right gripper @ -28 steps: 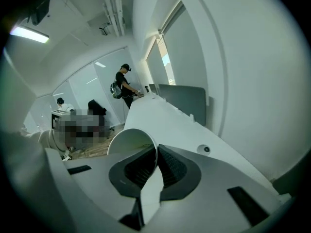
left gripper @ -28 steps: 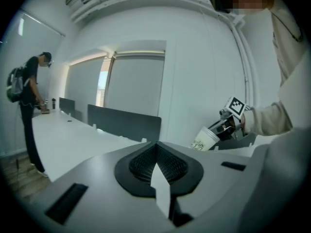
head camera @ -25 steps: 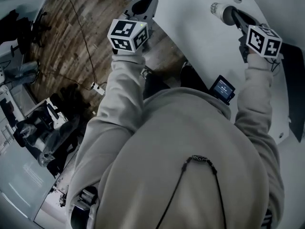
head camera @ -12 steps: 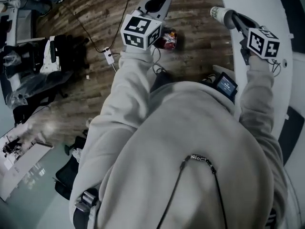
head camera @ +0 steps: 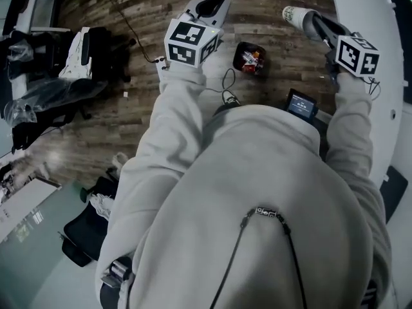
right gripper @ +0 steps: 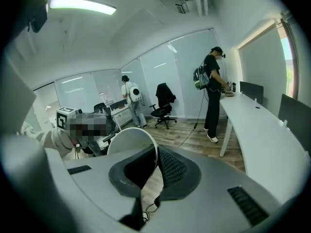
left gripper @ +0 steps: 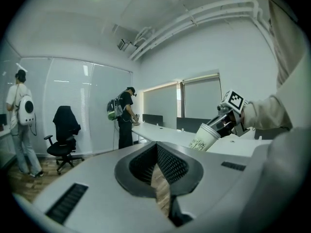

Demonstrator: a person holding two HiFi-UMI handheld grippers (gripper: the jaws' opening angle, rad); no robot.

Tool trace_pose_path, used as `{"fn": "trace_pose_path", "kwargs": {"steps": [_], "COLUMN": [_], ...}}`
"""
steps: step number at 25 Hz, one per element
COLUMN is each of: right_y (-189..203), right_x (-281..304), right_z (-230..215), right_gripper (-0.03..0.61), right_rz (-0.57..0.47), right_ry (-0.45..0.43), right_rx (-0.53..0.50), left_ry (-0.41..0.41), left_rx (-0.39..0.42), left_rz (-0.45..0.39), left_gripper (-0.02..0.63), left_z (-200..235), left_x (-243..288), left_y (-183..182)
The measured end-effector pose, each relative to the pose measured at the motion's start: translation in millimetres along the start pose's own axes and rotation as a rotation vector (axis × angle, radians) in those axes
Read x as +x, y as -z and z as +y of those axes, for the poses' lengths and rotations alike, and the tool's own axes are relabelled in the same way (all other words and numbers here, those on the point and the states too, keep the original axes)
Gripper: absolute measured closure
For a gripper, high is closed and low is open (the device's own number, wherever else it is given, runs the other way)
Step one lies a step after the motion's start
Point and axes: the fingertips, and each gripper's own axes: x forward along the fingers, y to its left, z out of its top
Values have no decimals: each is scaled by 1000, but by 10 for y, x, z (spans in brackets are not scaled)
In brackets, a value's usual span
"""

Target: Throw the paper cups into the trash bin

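The paper cup [head camera: 295, 15] is white with dark print, the floor [head camera: 148, 18] brown wood-grain, the sweatshirt [head camera: 257, 192] beige.

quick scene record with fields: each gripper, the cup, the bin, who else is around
right gripper: shut on the rim of a paper cup
left gripper: shut, nothing in it
paper cup: tilted, held over the wood floor beside the white desk
bin: dark, on the floor, red rubbish inside; lies between the two grippers in the head view
task state: paper cup not yet in the bin
others: two people standing in the room, office chair near them
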Motion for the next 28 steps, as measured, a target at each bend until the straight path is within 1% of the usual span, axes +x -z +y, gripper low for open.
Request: {"fn": "trace_pose_path", "kwargs": {"steps": [3,5,8,12,18,22,26,28], "right_y": [-26,-86,-187,-319,-331,-303,-271,-260], "right_x": [203,299,411,550,757,837,842,880], "right_z": [210,303,318,388,476,448,367,377], "right_gripper": [540,540,540,540,540,540,540,540], "right_rz": [29,35,45,50,69,77,89,94], "right_ry": [-35,-69,-95,-126,-169,-170,-152,-159], "right_rx": [-32,-53,-68,-80,-112,-104,-92,-90], "left_ry": [-34,-46,-59,-58,-89,-105,-121,-125], "left_rx": [-43,-56,-59,-36,-61,-64,-96,-104], "left_rz": [-17,-9,4,22,23,65,56,57], "left_gripper": [619,618,618,618,618,620,619,618], "left_z": [206,255,279,251,351,398,437,464], "left_x": [-160,-201,-206,-223,-205,-248,-290,-286], "left_y": [73,142,167,131,218,381,421,447]}}
